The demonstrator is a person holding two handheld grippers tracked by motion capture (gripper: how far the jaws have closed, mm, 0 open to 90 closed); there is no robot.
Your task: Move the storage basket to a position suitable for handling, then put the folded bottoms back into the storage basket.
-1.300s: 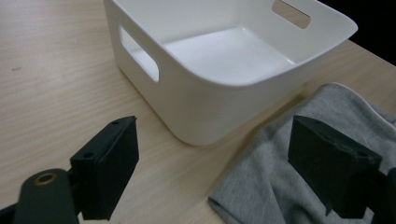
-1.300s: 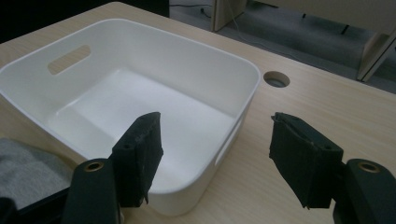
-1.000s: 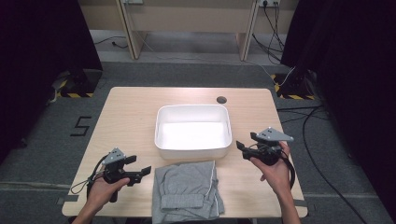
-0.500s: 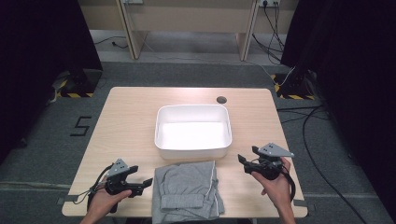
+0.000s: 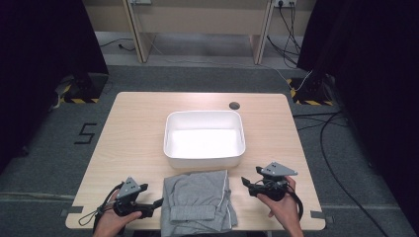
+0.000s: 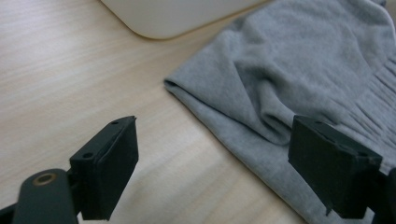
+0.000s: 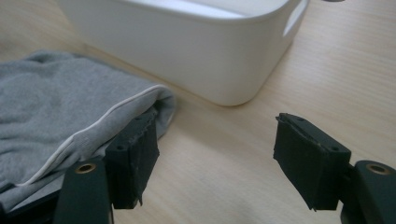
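Left gripper (image 6: pixel 212 172) wide apart at grey garment (image 6: pixel 299 84) edge, close-up.

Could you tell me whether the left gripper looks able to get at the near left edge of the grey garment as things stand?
Probably yes. The left gripper has its jaws open right beside the grey garment, whose folded edge lies flat on the bare table, with nothing between them. The white bin sits farther back.
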